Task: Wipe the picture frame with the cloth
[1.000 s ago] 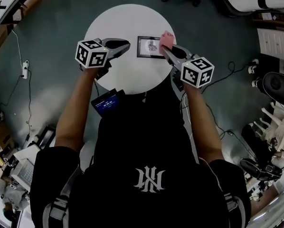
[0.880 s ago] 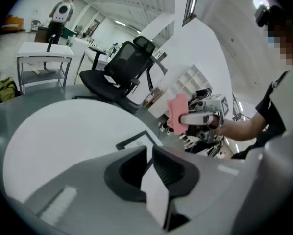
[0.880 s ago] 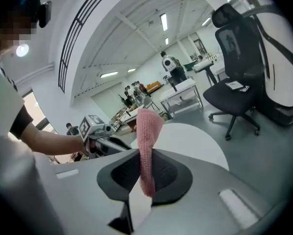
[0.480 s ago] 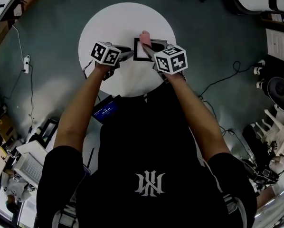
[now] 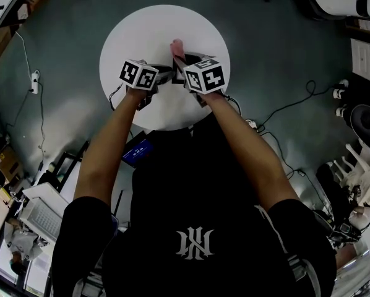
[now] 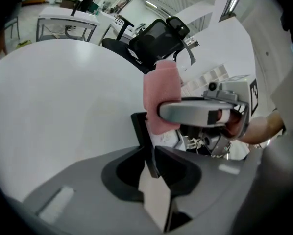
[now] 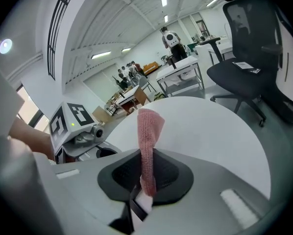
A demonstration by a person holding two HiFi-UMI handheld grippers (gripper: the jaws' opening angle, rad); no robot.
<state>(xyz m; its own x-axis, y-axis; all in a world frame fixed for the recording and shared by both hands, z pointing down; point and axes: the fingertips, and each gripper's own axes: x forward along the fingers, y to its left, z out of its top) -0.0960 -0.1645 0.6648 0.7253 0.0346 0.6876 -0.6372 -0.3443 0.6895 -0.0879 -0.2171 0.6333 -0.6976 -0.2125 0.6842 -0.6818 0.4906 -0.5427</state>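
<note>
The black picture frame (image 6: 138,125) stands on edge over the round white table (image 5: 141,30), and my left gripper (image 6: 150,156) is shut on its lower edge. In the head view the two marker cubes hide most of the frame. A pink cloth (image 6: 160,96) hangs against the frame's top, pinched in my right gripper (image 7: 145,176), which is shut on it. The same cloth (image 7: 148,131) rises as a folded strip out of the right jaws, and its tip (image 5: 176,44) shows past the cubes. The left gripper (image 5: 165,73) and right gripper (image 5: 179,59) meet at the table's middle.
A black office chair (image 7: 254,58) stands beyond the table's far side. Cables (image 5: 296,98) trail over the floor to the right. A small device with a blue screen (image 5: 138,150) sits by the table's near edge. Desks and shelves line the room's edges.
Both grippers have come together at the table's middle. The left one has closed on the frame. The right one carried the cloth leftward onto the frame.
</note>
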